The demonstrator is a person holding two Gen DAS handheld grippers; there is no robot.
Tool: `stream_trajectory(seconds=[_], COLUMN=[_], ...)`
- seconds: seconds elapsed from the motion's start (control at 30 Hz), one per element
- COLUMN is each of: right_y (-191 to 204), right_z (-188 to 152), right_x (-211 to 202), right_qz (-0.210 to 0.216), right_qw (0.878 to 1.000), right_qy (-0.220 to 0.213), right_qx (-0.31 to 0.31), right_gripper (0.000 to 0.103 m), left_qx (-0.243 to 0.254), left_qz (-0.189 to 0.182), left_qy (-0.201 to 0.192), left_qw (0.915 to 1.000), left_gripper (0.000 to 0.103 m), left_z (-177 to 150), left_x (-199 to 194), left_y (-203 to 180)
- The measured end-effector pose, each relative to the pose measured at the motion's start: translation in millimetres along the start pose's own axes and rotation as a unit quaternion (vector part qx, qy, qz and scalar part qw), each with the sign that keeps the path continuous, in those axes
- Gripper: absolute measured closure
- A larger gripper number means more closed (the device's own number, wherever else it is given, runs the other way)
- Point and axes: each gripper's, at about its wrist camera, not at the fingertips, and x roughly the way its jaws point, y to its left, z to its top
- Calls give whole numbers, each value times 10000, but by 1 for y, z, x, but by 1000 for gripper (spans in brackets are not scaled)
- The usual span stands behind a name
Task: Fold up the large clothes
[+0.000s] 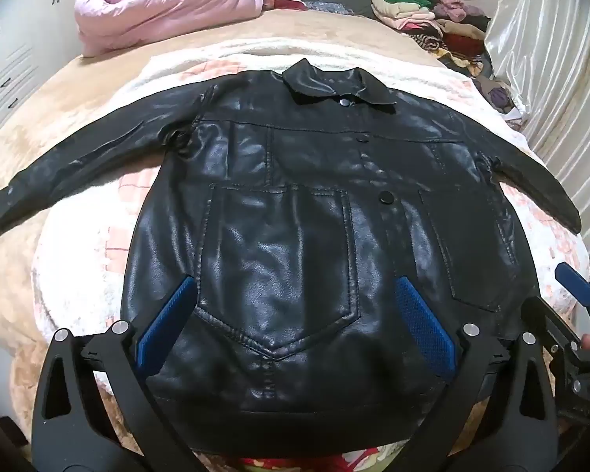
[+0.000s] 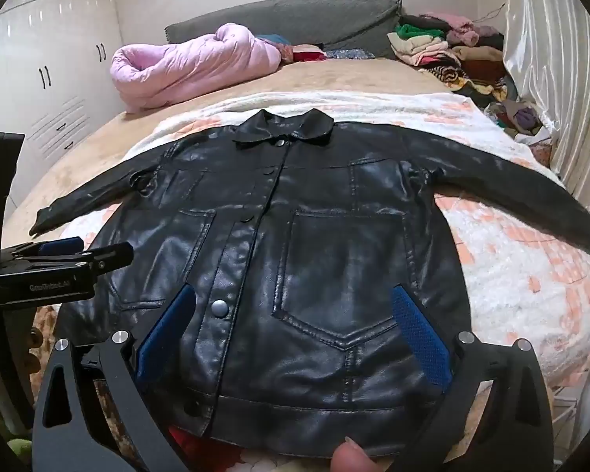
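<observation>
Your bed (image 2: pixel 334 74) carries a white blanket (image 2: pixel 511 259), and on it the black leather jacket (image 1: pixel 295 216) lies flat, front up, snapped shut, sleeves spread to either side. No fold looks started yet. Your left tongs (image 1: pixel 295 322) and right tongs (image 2: pixel 295 326) both gape wide above the hem, gripping nothing. Next, I'd judge, you take a sleeve (image 1: pixel 78 173) and bring it across the chest.

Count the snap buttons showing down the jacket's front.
4: one at the collar, one on the chest, one mid-front, one silver near the hem. More may be hidden.
</observation>
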Motion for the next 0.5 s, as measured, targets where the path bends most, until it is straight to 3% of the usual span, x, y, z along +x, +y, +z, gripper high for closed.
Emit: stream_trajectory(seconds=[0.5], right_y=[1], right_z=[0], right_x=[-5], right_qz=[-63], right_qw=[9999], right_qy=[-57], right_qx=[-78], right_gripper=[4], left_qx=[49], left_qz=[39], left_qy=[-39], left_qw=[10000], left_gripper=[9], left_z=[-3], left_x=[-4], left_y=[-6])
